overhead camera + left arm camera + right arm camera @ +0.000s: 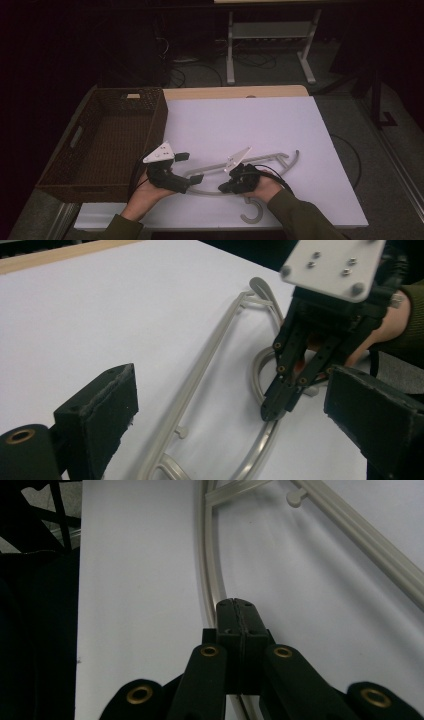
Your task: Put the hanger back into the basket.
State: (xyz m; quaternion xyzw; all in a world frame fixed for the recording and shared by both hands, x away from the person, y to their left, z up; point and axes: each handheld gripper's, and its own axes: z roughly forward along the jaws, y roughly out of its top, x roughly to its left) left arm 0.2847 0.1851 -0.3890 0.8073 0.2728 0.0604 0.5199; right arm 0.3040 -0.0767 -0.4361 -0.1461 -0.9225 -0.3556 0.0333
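Hanger (280, 162) flat on counter (300, 125), near front edge. Right gripper (223, 188) jaws clamped on its curved rim; left gripper (190, 167) jaws wide, straddling it. Light, stiff, slick plastic; grip thin rim or bar.

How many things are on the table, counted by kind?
Grey plastic hanger: 1
Brown woven basket: 1
White sheet covering the table: 1
Hand-held grippers: 2, the left gripper and the right gripper
Total: 5

Grey hanger (280, 162), both tongs, wicker basket (102, 142)
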